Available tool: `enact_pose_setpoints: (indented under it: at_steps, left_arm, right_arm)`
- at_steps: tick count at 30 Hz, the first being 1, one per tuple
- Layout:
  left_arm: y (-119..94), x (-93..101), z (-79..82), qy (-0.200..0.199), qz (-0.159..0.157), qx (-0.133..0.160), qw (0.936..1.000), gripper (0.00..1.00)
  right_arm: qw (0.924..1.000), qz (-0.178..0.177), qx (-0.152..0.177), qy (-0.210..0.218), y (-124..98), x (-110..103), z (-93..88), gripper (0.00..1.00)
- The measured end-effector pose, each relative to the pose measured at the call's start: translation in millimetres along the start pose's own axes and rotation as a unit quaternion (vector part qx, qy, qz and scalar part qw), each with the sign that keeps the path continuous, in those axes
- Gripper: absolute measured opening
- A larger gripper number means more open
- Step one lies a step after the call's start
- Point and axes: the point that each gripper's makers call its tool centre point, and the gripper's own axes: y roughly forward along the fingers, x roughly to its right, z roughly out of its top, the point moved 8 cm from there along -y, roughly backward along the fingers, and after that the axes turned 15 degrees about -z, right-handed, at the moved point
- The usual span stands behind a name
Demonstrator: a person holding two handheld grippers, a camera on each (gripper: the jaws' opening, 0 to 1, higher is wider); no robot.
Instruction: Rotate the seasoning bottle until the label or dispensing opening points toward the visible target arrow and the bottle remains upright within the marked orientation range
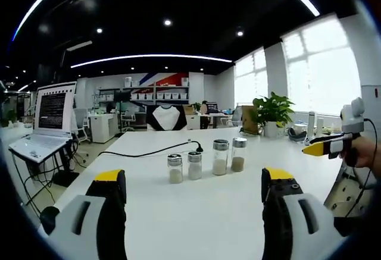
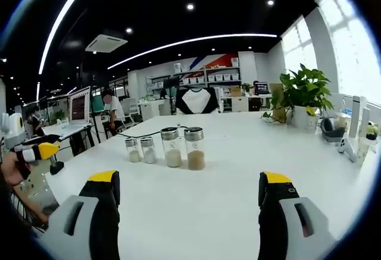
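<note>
Both tongs hang back from the table [image 1: 208, 224], nothing gripped. The left tongs [image 1: 193, 194] stand released, jaws wide, with four bottles lined up straight ahead between them. The right tongs [image 2: 187, 191] are released as well, jaws wide apart, and the same row sits ahead and a touch toward their left jaw.

Which bottle is the one to turn? Hard to say from here, and I can't make out any arrow on the table. In the right gripper view the tan bottle [image 2: 194, 148] stands nearest the right jaw's side, touching or just beside a white-filled tall bottle [image 2: 171, 147]; two short bottles [image 2: 140, 150] finish the row farther left.

To do this well, I'd pick a hand, come in level, and close on the glass body below the cap, squarely, so the bottle can't tip. The neighbours stand close, so the jaws need to slip in carefully or an end bottle is the easier choice. Then twist about the upright axis, keeping the base flat on the table.

The look of them: clear glass, silver caps, powder filling roughly the lower part. No label is legible at this range. A black cable [image 1: 161, 149] lies beyond the row, clear of the work.
</note>
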Motion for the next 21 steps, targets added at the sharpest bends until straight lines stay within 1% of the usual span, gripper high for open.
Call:
enact_pose_setpoints:
  at_steps: [3, 6, 8, 15, 19, 21]
  left_arm:
    - [-0.6, -0.3, -0.3, -0.002, 0.0, 0.003, 1.0, 1.0]
    - [-1.1, -0.6, -0.8, 0.0, 0.0, 0.0, 1.0, 1.0]
    - [-1.1, -1.5, -1.5, 0.001, 0.001, -0.003, 1.0, 1.0]
    - [-1.6, -0.4, -0.8, 0.002, -0.001, -0.002, 1.0, 1.0]
    - [-1.1, 1.2, -0.3, 0.004, -0.004, -0.002, 1.0, 1.0]
    - [-0.9, 1.9, -0.2, 0.005, -0.006, -0.002, 1.0, 1.0]
  right_arm:
    - [0.9999, 0.01, 0.004, -0.002, 6.0, -5.7, 4.8, 1.0]
    - [0.9999, 0.009, 0.01, -0.003, 13.2, -8.5, 8.6, 1.0]
    - [0.9997, 0.016, 0.016, -0.004, 18.9, -13.1, 13.0, 1.0]
    - [0.9983, 0.036, 0.029, -0.034, 34.4, -28.5, 23.1, 1.0]
    - [0.9982, 0.048, 0.026, -0.025, 41.5, -33.7, 26.1, 0.97]
    - [0.998, 0.05, 0.027, -0.028, 44.8, -36.8, 27.2, 0.97]
